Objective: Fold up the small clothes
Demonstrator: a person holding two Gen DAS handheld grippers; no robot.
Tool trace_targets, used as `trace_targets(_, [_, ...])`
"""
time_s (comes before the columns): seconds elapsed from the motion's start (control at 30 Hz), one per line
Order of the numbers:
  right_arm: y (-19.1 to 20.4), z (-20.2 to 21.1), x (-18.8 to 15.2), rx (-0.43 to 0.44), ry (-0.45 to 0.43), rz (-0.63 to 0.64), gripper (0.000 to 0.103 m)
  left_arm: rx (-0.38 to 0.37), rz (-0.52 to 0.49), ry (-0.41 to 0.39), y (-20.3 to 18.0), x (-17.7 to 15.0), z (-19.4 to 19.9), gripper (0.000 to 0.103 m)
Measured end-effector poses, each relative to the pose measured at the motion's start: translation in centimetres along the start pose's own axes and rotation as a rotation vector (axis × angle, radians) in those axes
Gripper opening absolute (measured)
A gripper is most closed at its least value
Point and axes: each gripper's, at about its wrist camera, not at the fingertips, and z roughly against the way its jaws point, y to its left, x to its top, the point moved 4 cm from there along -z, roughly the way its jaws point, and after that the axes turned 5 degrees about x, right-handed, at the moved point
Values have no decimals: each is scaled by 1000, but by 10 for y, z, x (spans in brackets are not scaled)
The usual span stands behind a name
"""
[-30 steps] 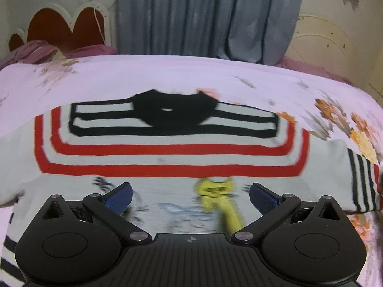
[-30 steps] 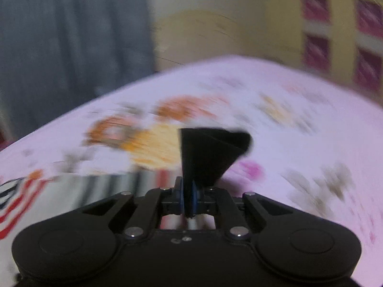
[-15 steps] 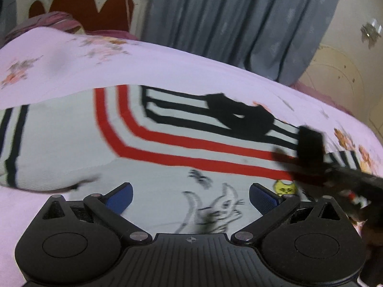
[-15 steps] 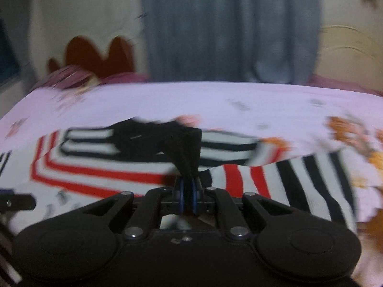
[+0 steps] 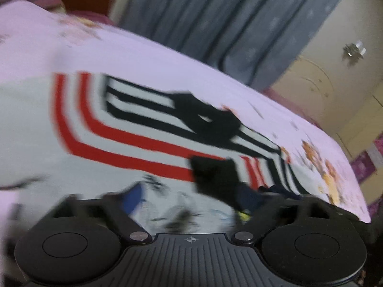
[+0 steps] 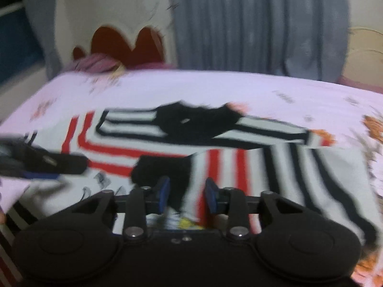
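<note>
A small white sweater with red and black stripes and a black collar lies flat on the bed. Its right sleeve is folded over the chest, black cuff toward the middle. My right gripper is open just above the sleeve, the cuff lying between and beyond the fingers. My left gripper is open and empty over the sweater's lower front; it also shows at the left of the right wrist view. The cuff and right gripper sit by its right finger. Both views are blurred.
The bed has a pale pink floral sheet. A red heart-shaped headboard and pink pillow are at the far left, grey curtains behind, a cream cabinet at the right. The bed's right edge is close.
My right gripper carried the sleeve cuff leftward across the sweater, then opened and let it go on the chest. My left gripper swung left, then back toward the middle, staying open.
</note>
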Motion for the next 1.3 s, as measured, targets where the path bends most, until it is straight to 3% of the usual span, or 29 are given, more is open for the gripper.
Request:
trace_targets(0.13, [-40, 37, 4, -108, -61, -57, 25, -21, 30, 74, -18, -2, -43, 71])
trace_targets(0.2, [-59, 51, 4, -161, -84, -90, 25, -15, 28, 72, -25, 0, -57, 63])
trace_targets(0.27, [-77, 65, 1, -218, -103, -130, 25, 11, -7, 72, -30, 4, -68, 24])
trace_targets(0.33, [-96, 75, -3, -258, -114, -183, 25, -2, -25, 75, -34, 7, -74, 7])
trace_targets(0.47, [-127, 88, -14, -331, -118, -273, 24, 32, -127, -51, -40, 19, -47, 6])
trace_targets(0.57, [-144, 89, -21, -354, -112, -335, 24, 117, -158, -147, -22, 29, -21, 6])
trace_targets(0.63, [-150, 90, -26, -360, -103, -347, 24, 172, -174, -124, -5, 27, -24, 6])
trace_targets(0.7, [-153, 91, -31, -355, -89, -354, 25, 181, -153, -83, 8, 21, -31, 6])
trace_targets(0.8, [-153, 87, -34, -343, -69, -350, 26, 203, -178, -82, 7, 12, -33, 6])
trace_targets(1.03, [-146, 60, -40, -244, 19, -333, 29, 206, -127, -98, 9, 3, -34, 8])
trace_targets(1.1, [-147, 58, -37, -233, 5, -338, 31, 203, -100, -96, 16, 5, -32, 18])
trace_targets(1.17, [-158, 55, -24, -195, -32, -376, 36, 201, -71, -108, 20, 10, -33, 39])
trace_targets(1.2, [-164, 52, -17, -178, -53, -397, 41, 201, -60, -118, 21, 13, -33, 43])
trace_targets(1.23, [-171, 49, -9, -167, -77, -412, 53, 202, -50, -122, 22, 16, -34, 46])
trace_targets(1.3, [-188, 37, 5, -147, -112, -430, 56, 186, -18, -117, 26, 22, -40, 46])
